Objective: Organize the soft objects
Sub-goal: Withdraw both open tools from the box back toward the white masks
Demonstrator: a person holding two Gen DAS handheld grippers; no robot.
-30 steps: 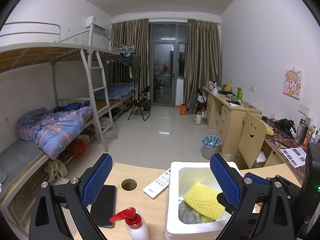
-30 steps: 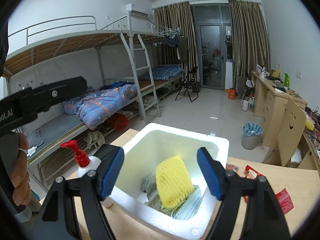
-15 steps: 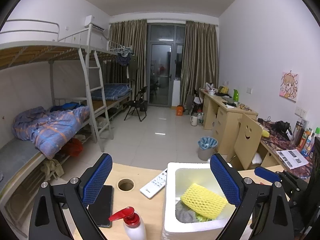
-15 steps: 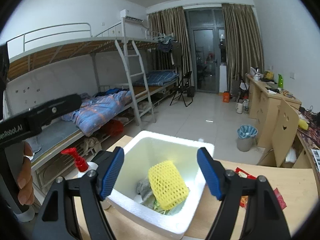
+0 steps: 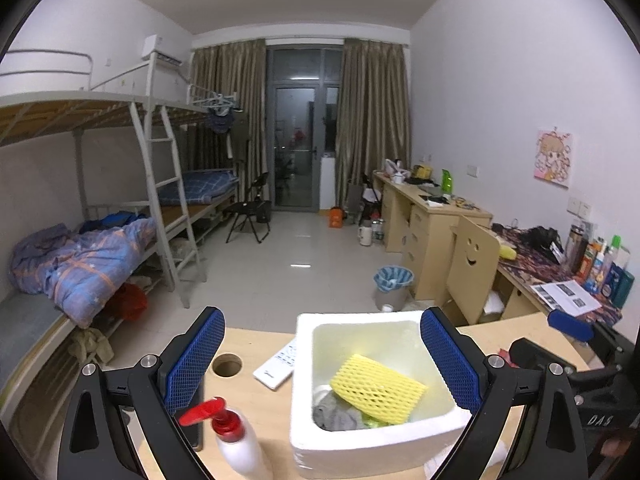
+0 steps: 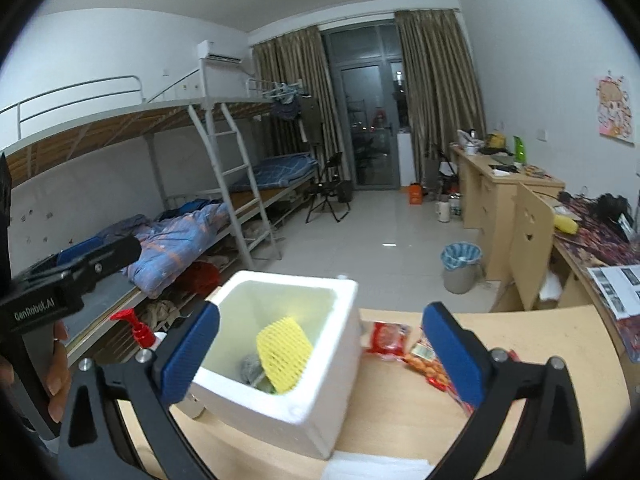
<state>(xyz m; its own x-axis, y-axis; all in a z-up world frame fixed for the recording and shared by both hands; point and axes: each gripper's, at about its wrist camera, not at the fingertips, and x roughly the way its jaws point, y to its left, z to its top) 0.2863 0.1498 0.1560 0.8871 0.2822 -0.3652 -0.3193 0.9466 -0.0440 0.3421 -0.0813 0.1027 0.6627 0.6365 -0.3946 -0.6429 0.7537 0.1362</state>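
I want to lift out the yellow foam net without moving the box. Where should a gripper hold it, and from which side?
Grip the yellow foam net across its raised upper edge, coming from above through the open top of the white foam box; it leans tilted on the grey cloth, so that edge stands free.

The left gripper [image 6: 60,292] body reads "GenRobot.AI"; the right's, "DAS".
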